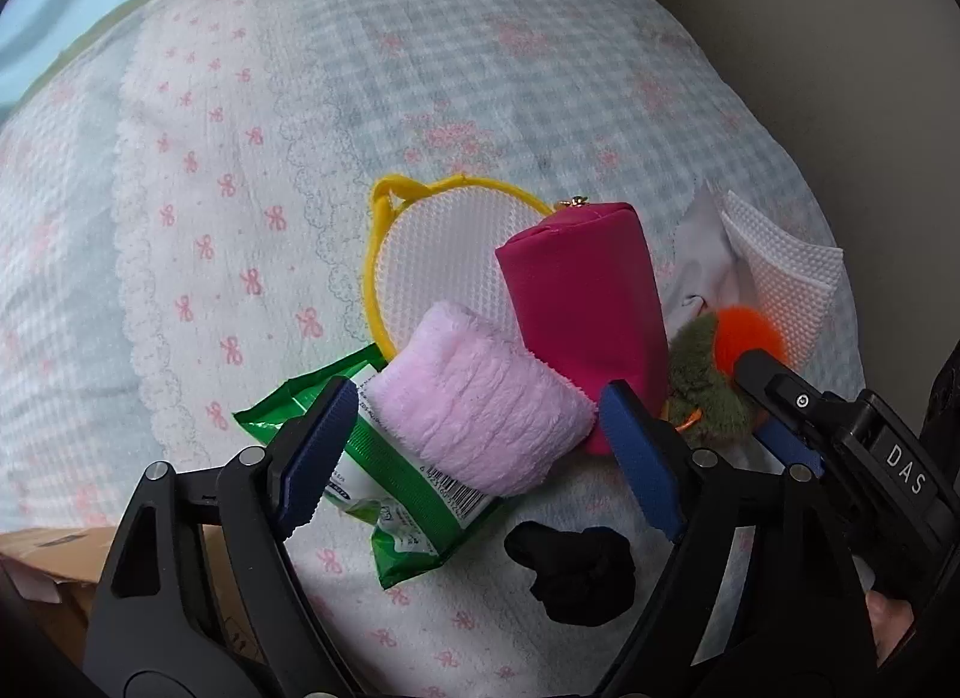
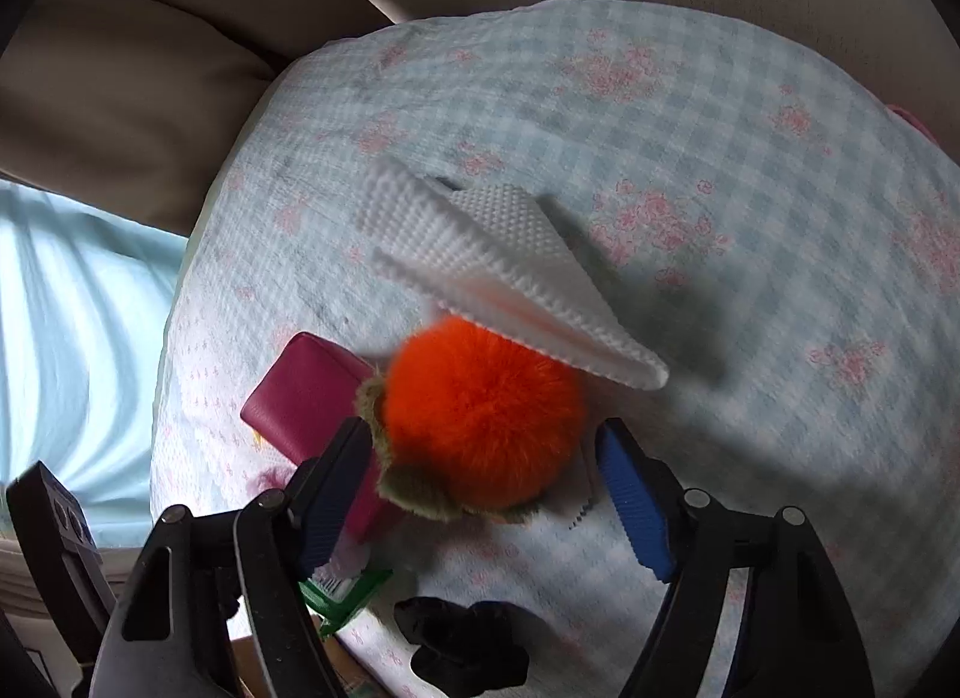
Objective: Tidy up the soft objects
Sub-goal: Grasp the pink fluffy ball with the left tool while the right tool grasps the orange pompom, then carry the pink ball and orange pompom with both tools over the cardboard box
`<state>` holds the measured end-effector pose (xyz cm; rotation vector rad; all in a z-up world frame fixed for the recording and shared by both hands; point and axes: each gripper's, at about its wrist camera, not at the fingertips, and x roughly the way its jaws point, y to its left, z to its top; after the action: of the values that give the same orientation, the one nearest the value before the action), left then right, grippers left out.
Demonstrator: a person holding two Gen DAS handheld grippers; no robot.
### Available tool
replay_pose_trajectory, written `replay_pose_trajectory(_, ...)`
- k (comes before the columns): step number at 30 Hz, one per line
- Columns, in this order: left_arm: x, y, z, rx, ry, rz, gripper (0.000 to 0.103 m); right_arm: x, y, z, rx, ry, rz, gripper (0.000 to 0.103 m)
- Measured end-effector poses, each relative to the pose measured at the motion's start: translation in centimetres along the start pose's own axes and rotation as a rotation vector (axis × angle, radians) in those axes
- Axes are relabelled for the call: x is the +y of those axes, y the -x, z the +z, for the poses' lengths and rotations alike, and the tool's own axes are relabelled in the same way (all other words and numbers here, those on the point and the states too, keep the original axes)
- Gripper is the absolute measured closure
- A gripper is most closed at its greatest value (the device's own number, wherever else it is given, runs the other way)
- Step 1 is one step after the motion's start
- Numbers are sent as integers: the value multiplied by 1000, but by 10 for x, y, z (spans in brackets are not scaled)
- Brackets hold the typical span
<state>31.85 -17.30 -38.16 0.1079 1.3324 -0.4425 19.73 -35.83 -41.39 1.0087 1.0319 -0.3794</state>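
A folded pink fluffy towel (image 1: 480, 404) lies on a green wipes packet (image 1: 396, 482) on the bed. My left gripper (image 1: 480, 446) is open, its blue pads on either side of the towel. A magenta pouch (image 1: 588, 302) and a yellow-rimmed mesh bag (image 1: 438, 254) lie behind it. An orange pompom with a green fuzzy collar (image 2: 480, 416) sits between the open pads of my right gripper (image 2: 486, 494), which also shows in the left wrist view (image 1: 774, 410). A white folded textured cloth (image 2: 510, 266) lies just beyond the pompom. A black fabric item (image 1: 576, 572) lies near both grippers.
The bed has a checked floral cover (image 1: 420, 68) and a white bow-print cover (image 1: 198, 218). A beige padded headboard (image 2: 150, 68) stands behind it. A cardboard box (image 1: 54, 566) is at the lower left. A light grey cloth (image 1: 702, 260) lies under the white one.
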Motion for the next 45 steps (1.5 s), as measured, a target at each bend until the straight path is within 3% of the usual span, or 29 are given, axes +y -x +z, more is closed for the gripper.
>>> replay_pose_trajectory(3,2,-12,2,14,7,-6,37,2,-16,6,12,-13,-2,42)
replay_pose_trajectory(6,3,-17,4,14,-5,1,52,1,-25,8,38,-17,-15,61)
replay_pose_trajectory(9,6,-17,8,12,0,-1,65,-2,-25,9,33,-24,-12,67)
replay_pose_trajectory(12,9,-13,10,-1,12,-11,70,-2,-24,10,33,-10,-14,68)
replay_pose_trajectory(30,-2,56,-2,-112,40,-11,73,18,35,-1,-21,124,21,69)
replay_pose_trajectory(36,-7,106,-14,-178,71,-22,73,40,77,-10,-49,221,47,69)
replay_pose_trajectory(45,-4,212,-56,-302,127,2,73,91,158,-37,-71,440,79,69)
